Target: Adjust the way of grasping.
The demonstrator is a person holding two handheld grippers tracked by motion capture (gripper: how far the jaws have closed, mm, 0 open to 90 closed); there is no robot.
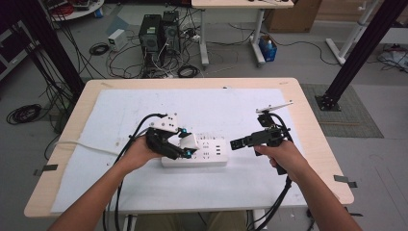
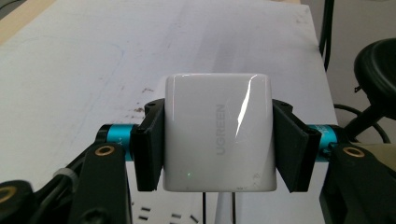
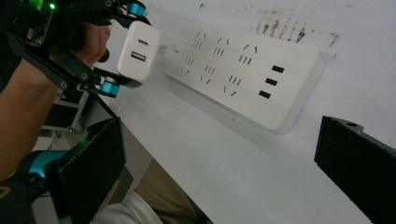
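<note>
**White charger held above a power strip**

A white power strip lies flat on a white sheet that covers a pale wooden table. Everything else is placed relative to this strip.

Over the strip's left end, the left gripper holds a white wall charger. In the left gripper view its two black jaws press flat against opposite sides of the charger, which carries the grey word UGREEN. In the right gripper view the charger shows two ports on one face and hangs just above the strip, not plugged in.

Just beyond the strip's right end, the right gripper points towards it. In its own view its jaws stand wide apart with nothing between them.

Past the far side of the strip, dark specks mark the sheet.
</note>
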